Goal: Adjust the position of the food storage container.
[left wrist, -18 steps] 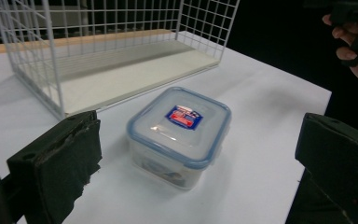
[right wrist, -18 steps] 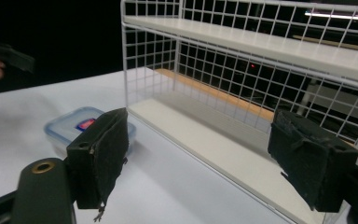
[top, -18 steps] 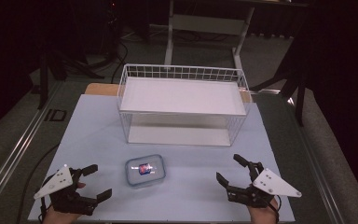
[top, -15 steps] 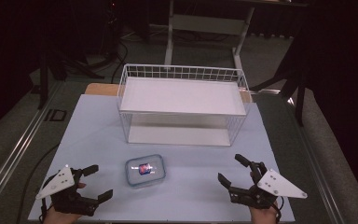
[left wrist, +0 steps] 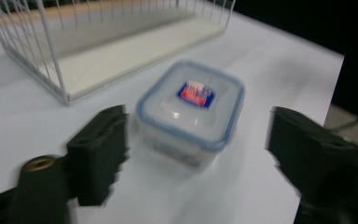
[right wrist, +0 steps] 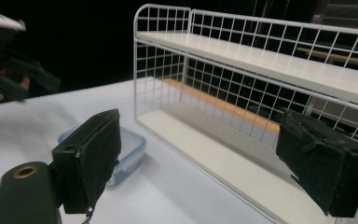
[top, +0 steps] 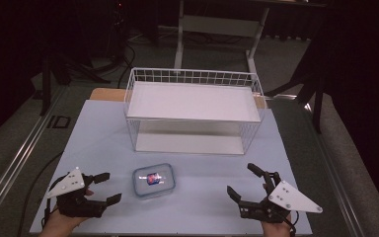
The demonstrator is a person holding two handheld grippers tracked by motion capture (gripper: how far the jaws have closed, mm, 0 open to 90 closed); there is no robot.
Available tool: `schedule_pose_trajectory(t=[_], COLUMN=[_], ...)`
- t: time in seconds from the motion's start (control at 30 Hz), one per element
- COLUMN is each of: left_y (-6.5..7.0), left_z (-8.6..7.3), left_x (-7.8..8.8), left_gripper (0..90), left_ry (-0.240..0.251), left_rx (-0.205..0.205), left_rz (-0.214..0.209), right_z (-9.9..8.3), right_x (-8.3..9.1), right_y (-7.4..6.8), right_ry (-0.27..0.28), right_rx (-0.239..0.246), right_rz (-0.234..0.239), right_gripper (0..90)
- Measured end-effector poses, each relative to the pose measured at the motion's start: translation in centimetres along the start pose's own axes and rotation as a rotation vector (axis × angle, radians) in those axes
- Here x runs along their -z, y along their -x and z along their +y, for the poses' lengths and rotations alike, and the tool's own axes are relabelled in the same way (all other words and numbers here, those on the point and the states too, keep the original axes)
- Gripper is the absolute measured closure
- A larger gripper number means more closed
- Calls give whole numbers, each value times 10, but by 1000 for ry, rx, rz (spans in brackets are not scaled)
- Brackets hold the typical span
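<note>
A small clear lidded container [top: 153, 180] with a blue rim and a red-and-blue label sits on the table's front middle. My left gripper [top: 109, 186] stands open to its left, a short gap away. In the left gripper view the container [left wrist: 191, 112] lies just beyond and between the two spread fingers [left wrist: 98, 154], untouched. My right gripper [top: 241, 178] is open to the container's right, farther off, with nothing between its jaws. In the right gripper view the container [right wrist: 128, 144] peeks out behind one finger [right wrist: 91, 158].
A white two-level wire rack [top: 192, 111] stands behind the container at mid-table, and its shelves [right wrist: 261, 60] are bare. The pale blue table top [top: 94, 138] ends just behind both hands. Dark stands and cables lie on the floor beyond.
The left gripper has edged slightly forward toward the container. The right gripper and the container have kept their places.
</note>
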State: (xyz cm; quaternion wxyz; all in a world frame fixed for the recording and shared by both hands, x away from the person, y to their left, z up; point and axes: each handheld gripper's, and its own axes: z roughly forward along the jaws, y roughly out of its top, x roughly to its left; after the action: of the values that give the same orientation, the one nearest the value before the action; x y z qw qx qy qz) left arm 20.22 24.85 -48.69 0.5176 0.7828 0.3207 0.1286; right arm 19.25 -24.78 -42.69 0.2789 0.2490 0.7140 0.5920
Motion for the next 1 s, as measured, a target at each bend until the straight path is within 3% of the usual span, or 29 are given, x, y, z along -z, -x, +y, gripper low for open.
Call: schedule_pose_trajectory(t=[0.03, 0.07, 0.1, 0.13, 0.17, 0.2, 0.27, 0.4, 0.47, 0.6, 0.77, 1.0], left_y=[0, -2, -2, -3, -5, -5, -9, -12, -12, -10, -10, -14], left_z=[0, 0, 0, 0, 0, 0, -1, -9, -13, -13, -11, -8], left_x=[-1, -3, -5, -7, -13, -13, -21, -36, -46, -56, -63, -74], left_gripper=[336, 336, 454, 454, 577, 628, 714, 859, 900, 900, 900, 900], left_ry=[-9, -24, -31, -49, -91, -91, -163, -270, -320, -348, -354, -346], left_rx=[-19, -27, -37, -42, -45, -45, -13, 4, 1, -24, -40, -25], left_rz=[20, 21, 19, 32, 23, 23, 9, 18, 22, 14, 24, 30], right_z=[0, 0, 0, 0, -1, -2, -4, -4, -4, -6, -7, -8], right_x=[0, 0, 0, 0, -1, -1, -1, -1, -1, -3, -3, -3], right_y=[1, 1, 2, 2, 2, 2, 3, 3, 3, 4, 3, 4], right_ry=[-3, -3, -6, -6, -5, -5, -5, -2, -7, -16, -21, -23], right_rx=[-6, -6, -13, -13, -19, -19, -25, -28, -27, -29, -28, -29], right_rz=[8, 8, -8, -8, -2, -8, 0, 6, 2, 8, 11, 12], right_gripper=[142, 142, 143, 143, 143, 143, 143, 143, 143, 143, 143, 143])
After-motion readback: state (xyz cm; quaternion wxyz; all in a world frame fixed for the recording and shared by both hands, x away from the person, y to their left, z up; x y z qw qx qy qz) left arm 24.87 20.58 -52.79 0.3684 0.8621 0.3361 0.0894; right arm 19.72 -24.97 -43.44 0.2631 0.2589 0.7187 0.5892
